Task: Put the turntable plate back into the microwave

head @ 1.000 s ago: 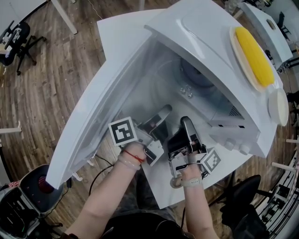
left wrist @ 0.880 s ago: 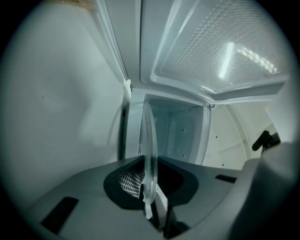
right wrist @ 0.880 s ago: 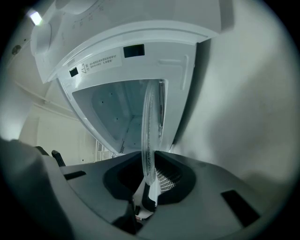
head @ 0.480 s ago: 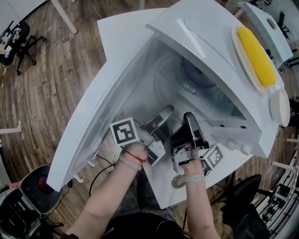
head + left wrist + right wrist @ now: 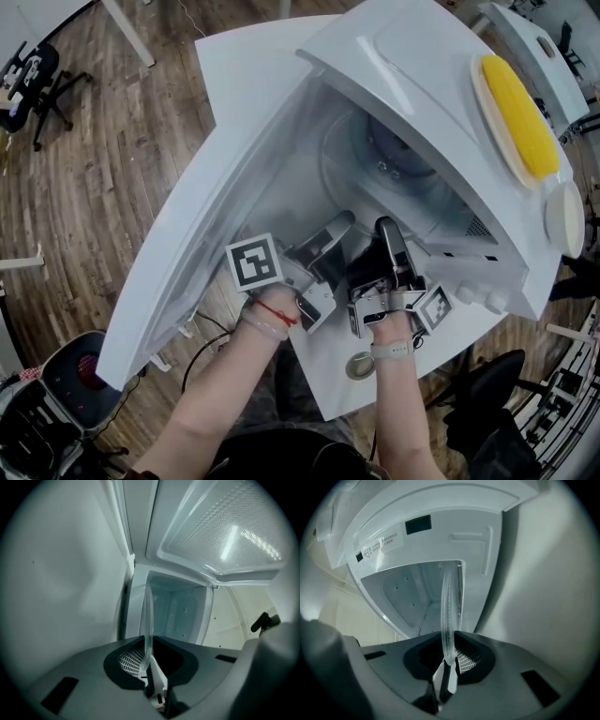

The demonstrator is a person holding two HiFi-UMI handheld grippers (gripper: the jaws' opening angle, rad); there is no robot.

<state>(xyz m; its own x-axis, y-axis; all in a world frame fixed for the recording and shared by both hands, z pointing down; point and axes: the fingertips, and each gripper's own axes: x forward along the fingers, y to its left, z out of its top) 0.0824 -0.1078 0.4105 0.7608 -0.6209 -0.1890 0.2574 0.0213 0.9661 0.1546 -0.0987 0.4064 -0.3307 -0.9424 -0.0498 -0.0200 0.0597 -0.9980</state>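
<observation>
Item one, my left gripper [image 5: 151, 672]: matte grey jaws, clenched on the rim of the plate [image 5: 148, 620], which shows edge-on there as a thin, clear glass band rising from the dark notch between the pads. Item two, my right gripper [image 5: 448, 667]: same grey shell, likewise clamped on that rim, where the glass looks thicker and faintly ribbed along its lip. Plate: round, transparent, held by its near edge from both sides and reaching into the open mouth of the microwave [image 5: 412, 56], its far arc inside the cavity; I cannot tell whether it touches the cavity bottom. Microwave: glossy white shell with rounded corners, smooth pale cavity walls dotted with small holes, round white knobs [image 5: 466, 293] on the front panel. Door [image 5: 187, 244]: swung wide to my left, white frame, inner window of fine dotted mesh. On top of the microwave: a pale oval dish [image 5: 478, 103] bearing a yellow oblong thing [image 5: 514, 103]. Beneath: a flat white table [image 5: 244, 66], standing on a floor [image 5: 84, 159] of brown wood planks
</observation>
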